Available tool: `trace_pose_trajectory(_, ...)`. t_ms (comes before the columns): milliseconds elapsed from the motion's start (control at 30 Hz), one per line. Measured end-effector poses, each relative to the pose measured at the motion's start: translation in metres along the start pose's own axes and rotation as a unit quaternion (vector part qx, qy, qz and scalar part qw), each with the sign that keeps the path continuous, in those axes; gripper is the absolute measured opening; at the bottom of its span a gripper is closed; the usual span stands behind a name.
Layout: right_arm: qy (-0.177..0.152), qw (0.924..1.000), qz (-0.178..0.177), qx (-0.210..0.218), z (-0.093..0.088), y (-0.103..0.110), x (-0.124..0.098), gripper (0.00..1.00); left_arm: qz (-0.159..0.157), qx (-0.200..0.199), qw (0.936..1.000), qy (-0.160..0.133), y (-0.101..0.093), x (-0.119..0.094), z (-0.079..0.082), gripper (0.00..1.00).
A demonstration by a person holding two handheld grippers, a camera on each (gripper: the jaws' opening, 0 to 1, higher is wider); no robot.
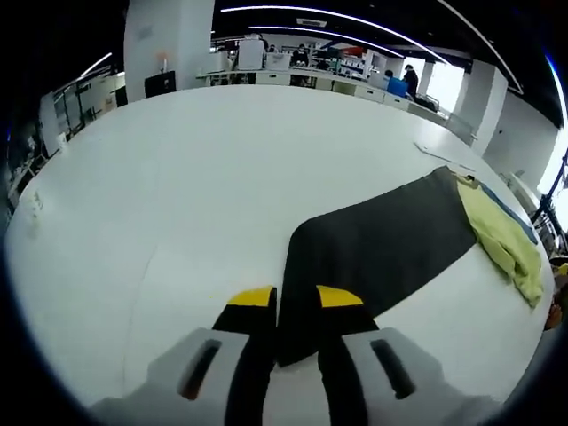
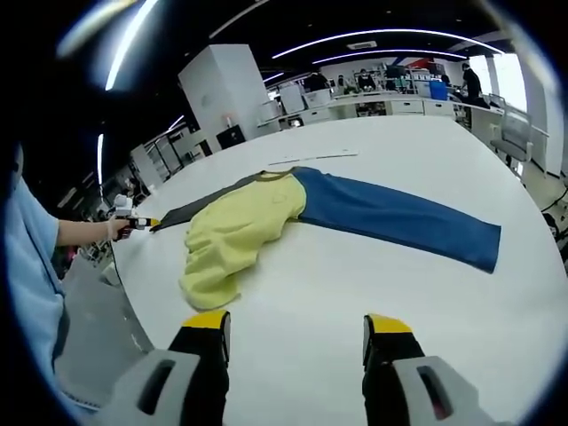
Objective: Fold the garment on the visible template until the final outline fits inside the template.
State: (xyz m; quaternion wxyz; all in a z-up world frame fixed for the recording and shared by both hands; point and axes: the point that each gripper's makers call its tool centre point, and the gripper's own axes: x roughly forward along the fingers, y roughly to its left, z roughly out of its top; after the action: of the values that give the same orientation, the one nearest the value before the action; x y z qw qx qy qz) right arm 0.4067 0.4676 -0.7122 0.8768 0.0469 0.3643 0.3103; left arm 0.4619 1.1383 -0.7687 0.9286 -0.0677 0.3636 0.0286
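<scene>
In the left gripper view, the left gripper (image 1: 286,300) has its yellow-tipped jaws pinched on the hem corner of the garment's dark grey sleeve (image 1: 373,244), which runs toward 2 o'clock to the bunched yellow body (image 1: 506,240). The white table (image 1: 177,204) lies bare from 9 to 12 o'clock. In the right gripper view, the right gripper (image 2: 297,330) hangs with jaws spread over bare table. The blue sleeve (image 2: 399,217) stretches toward 3 o'clock, well inside the table edge.
</scene>
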Motion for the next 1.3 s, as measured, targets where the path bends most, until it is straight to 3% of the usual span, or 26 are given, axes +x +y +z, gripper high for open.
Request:
trace_pose_trajectory(200,-0.002,1.0000,-0.001,0.002,0.000,-0.001,-0.001,0.59,0.007,0.011,0.9999,-0.007,0.000,-0.005,0.003,0.01)
trace_pose_trajectory(367,-0.005,1.0000,-0.001,0.002,0.001,0.000,-0.001,0.59,0.007,0.012,0.9998,-0.017,-0.001,-0.009,0.008,0.00)
trace_pose_trajectory(600,-0.006,1.0000,0.002,0.000,0.002,0.001,0.000,0.59,-0.024,0.037,0.9983,-0.040,-0.037,-0.018,0.017,0.00)
trace_pose_trajectory(900,-0.008,0.9999,0.008,-0.002,0.003,0.003,0.001,0.59,-0.074,0.085,0.9935,-0.021,-0.102,-0.010,0.009,0.00)
trace_pose_trajectory(1300,-0.011,0.9999,-0.005,0.006,0.000,-0.005,-0.008,0.59,-0.083,0.085,0.9929,0.003,-0.108,-0.001,-0.003,0.00)
